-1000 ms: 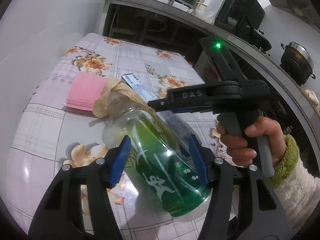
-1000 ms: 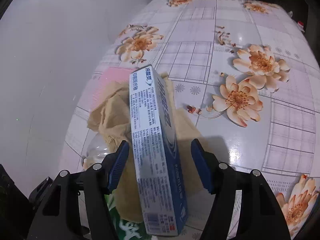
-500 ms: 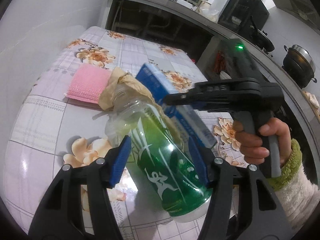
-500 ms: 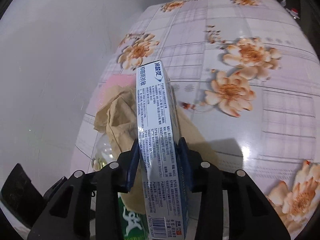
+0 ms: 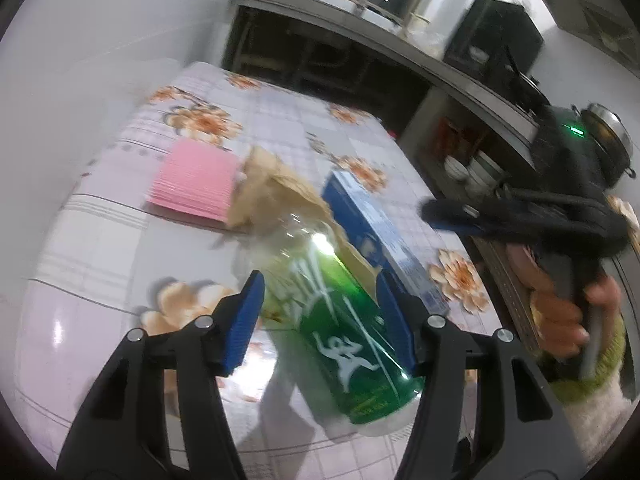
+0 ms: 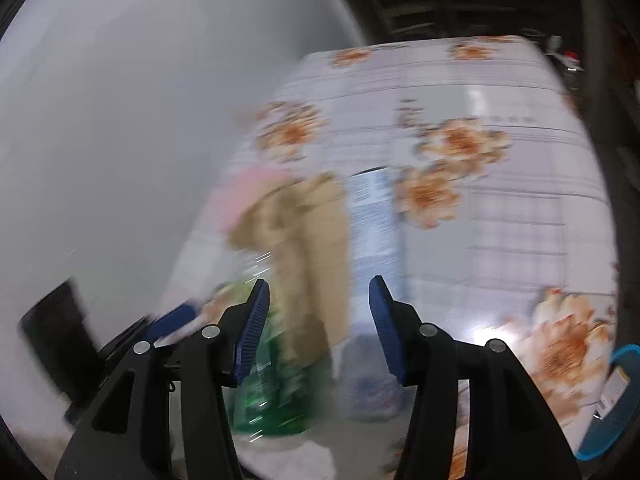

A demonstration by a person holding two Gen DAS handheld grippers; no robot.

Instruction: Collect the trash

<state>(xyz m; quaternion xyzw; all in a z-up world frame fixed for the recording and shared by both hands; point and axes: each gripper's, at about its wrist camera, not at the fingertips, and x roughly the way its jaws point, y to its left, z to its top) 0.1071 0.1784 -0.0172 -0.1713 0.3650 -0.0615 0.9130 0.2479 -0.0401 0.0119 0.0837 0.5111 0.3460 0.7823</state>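
Observation:
A green plastic bottle [image 5: 340, 316] lies on the floral table between the fingers of my left gripper [image 5: 320, 320], which is open around it. A blue toothpaste box [image 5: 384, 236] lies beside the bottle on crumpled brown paper [image 5: 272, 196]. My right gripper [image 6: 318, 326] is open and empty, pulled back above the box [image 6: 374, 224] and paper [image 6: 308, 232]; its view is blurred. In the left wrist view the right gripper's body [image 5: 560, 216] hangs to the right, off the box.
A pink cloth [image 5: 196, 182] lies left of the paper. A white wall runs along the table's left side. A kitchen counter with pots [image 5: 604, 128] stands at the right. A blue-rimmed container [image 6: 612, 396] shows at the right gripper's lower right.
My right gripper has opened, let go of the toothpaste box and drawn back to the right. The box lies on the table again. My left gripper stays open around the bottle.

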